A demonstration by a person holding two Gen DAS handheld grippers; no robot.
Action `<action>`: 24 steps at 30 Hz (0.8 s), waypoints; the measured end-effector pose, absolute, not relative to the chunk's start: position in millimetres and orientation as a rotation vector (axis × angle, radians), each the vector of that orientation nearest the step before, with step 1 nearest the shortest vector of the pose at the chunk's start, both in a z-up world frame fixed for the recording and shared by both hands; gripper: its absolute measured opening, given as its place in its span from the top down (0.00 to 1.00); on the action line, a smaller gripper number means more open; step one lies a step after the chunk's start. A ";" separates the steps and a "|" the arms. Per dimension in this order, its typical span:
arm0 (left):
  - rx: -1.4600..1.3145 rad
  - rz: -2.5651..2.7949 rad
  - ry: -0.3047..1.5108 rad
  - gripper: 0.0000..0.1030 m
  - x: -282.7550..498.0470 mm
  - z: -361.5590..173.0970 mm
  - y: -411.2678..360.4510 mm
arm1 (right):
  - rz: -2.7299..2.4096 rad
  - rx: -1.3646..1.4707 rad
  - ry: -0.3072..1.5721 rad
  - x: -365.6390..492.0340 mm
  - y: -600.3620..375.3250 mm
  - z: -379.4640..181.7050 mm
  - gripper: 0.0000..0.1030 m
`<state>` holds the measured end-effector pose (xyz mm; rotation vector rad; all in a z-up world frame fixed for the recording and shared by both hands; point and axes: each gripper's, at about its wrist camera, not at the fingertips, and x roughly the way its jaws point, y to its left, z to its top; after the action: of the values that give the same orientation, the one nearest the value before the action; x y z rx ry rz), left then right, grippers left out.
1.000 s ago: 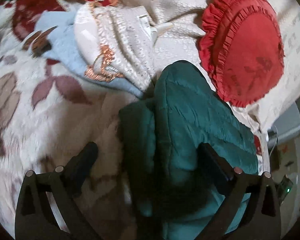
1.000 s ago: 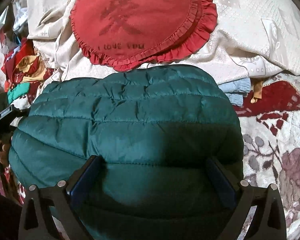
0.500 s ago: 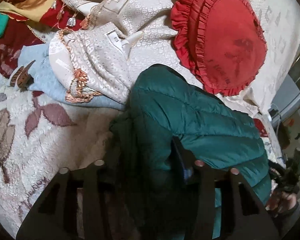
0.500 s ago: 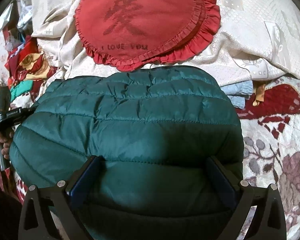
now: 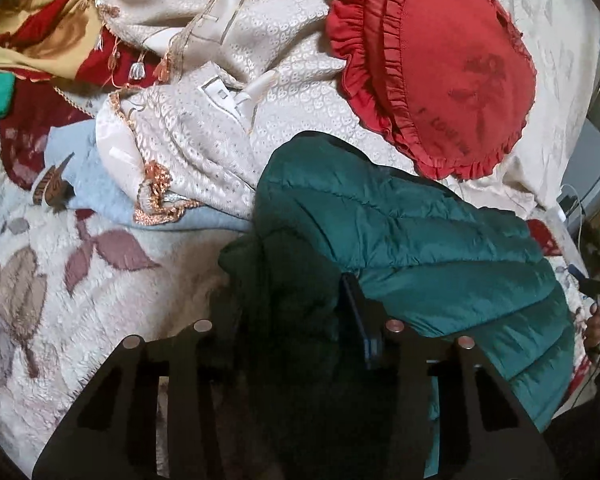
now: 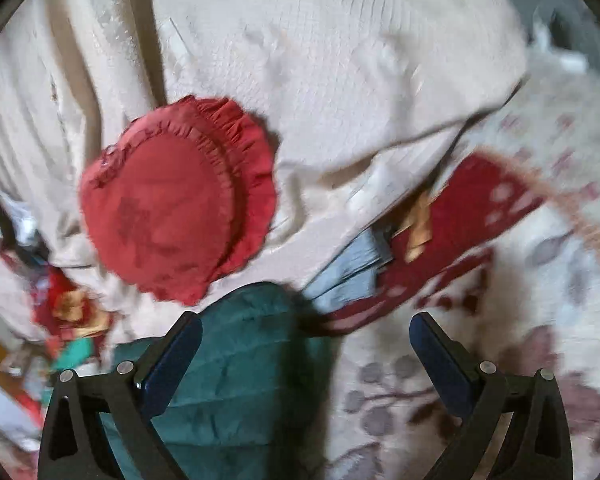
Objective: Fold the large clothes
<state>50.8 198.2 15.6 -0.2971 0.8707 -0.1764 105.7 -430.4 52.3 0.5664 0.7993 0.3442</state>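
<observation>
1. A cream fleece blanket with mauve leaf print (image 5: 60, 300) covers the bed; farther back lie pale brocade cloths (image 5: 236, 92) and a red frilled heart cushion (image 5: 452, 76).
2. The left gripper (image 5: 296, 308) is clamped on a fold of the dark green quilted puffer jacket (image 5: 420, 248).
3. The right gripper (image 6: 306, 344) hangs wide apart, holding nothing, above the jacket's edge.

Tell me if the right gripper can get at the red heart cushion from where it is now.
Probably yes. The right gripper is open and empty, and the red heart cushion lies uncovered ahead on the cream bedspread, beyond the green puffer jacket.
</observation>
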 end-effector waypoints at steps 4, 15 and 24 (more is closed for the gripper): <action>-0.307 -0.174 0.866 0.58 50.1 14.1 199.7 | 0.451 0.542 0.928 129.9 -399.9 23.1 0.00; -0.306 -0.160 0.864 0.52 51.1 12.6 198.9 | 0.575 0.513 1.130 156.2 -353.0 -50.8 0.00; -0.266 -0.122 0.864 0.54 53.2 13.1 195.2 | 0.640 0.461 1.032 148.6 -344.2 -39.6 0.48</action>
<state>53.2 195.2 13.1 -0.2662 0.8644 -0.1219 148.6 -344.2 -39.6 0.4613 1.0322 0.6399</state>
